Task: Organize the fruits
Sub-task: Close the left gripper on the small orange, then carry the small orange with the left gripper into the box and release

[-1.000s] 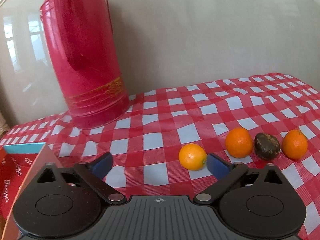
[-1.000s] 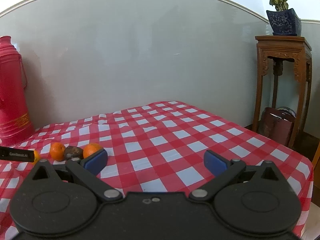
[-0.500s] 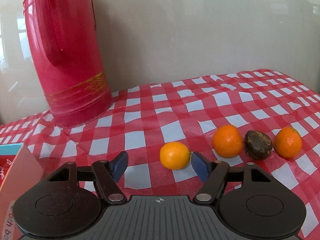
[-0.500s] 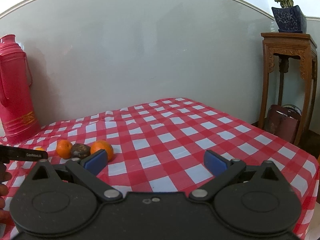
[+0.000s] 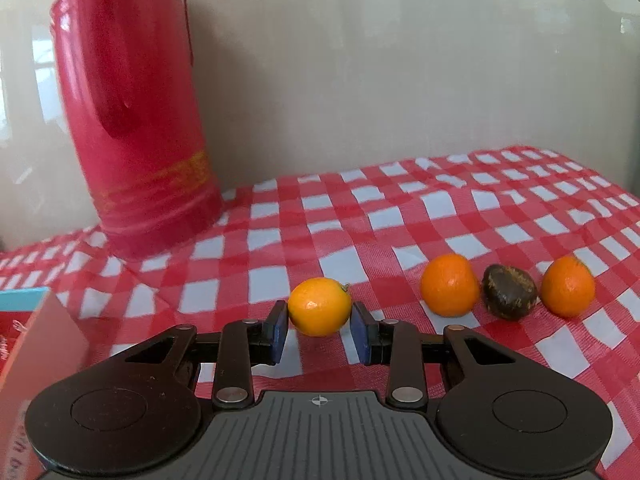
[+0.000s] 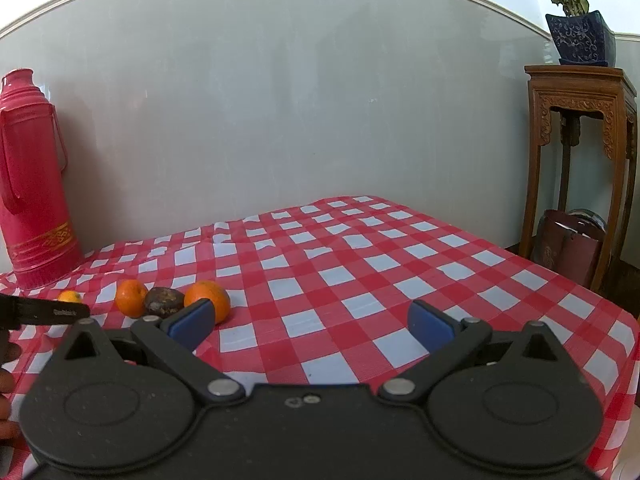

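Your left wrist view sits low and close over the bench, looking forward and slightly down along the fingers toward the wall, with the red thermos looming large on its left. Your right wrist view looks from further right and further back, facing more level across the bench to the wall and a wooden stand at right. Both views share the thermos and the row of fruit, small and far left in yours on the right.

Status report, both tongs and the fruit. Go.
Left tongs shut on the yellow-orange citrus, fruit on the checked cloth. Right tongs open, empty. Two oranges and a dark fruit lined up alongside; nothing blocking.
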